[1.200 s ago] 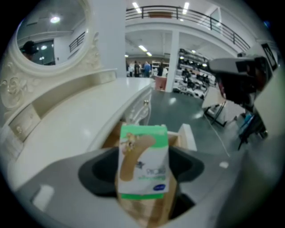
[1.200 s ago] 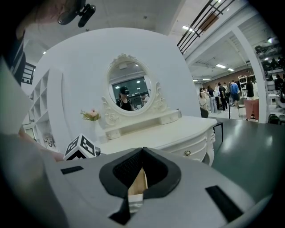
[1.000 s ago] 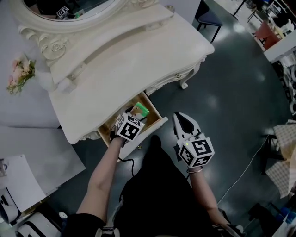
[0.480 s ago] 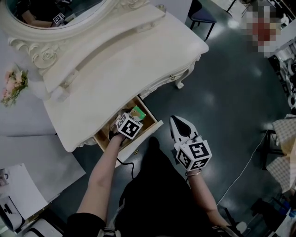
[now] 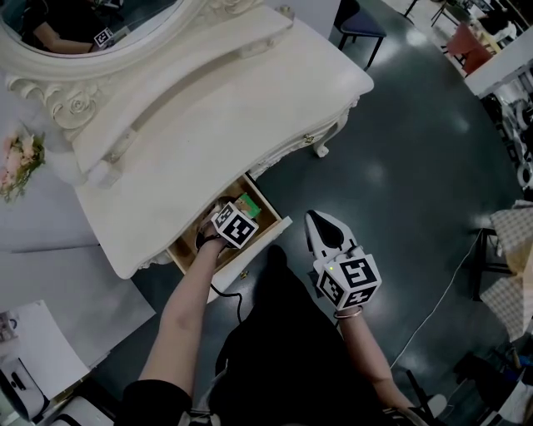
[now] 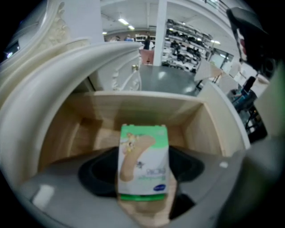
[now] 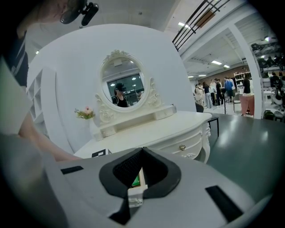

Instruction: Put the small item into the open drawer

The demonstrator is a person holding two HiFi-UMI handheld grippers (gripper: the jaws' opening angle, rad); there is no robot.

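Observation:
The small item is a green and white plaster box [image 6: 143,160], with my left gripper [image 6: 143,180] shut on it. In the left gripper view the box hangs inside the open wooden drawer [image 6: 133,107], over its floor. From the head view, the left gripper [image 5: 241,212] reaches into the drawer [image 5: 265,196] and the box [image 5: 247,205] shows green at the jaws' end. My right gripper [image 5: 321,220] hovers right of the drawer's white front, shut and holding nothing. In its own view the right gripper [image 7: 142,153] points at the dresser.
The drawer belongs to a white carved dresser [image 5: 225,108] with an oval mirror [image 5: 83,17]. Pink flowers [image 5: 17,162] lie at the left. A dark chair [image 5: 360,25] stands behind the dresser. A black cable [image 5: 229,295] hangs below my left hand, over dark floor [image 5: 416,166].
My left gripper has gone a little further into the drawer with the box. The right gripper has hardly moved. The head view has shifted slightly.

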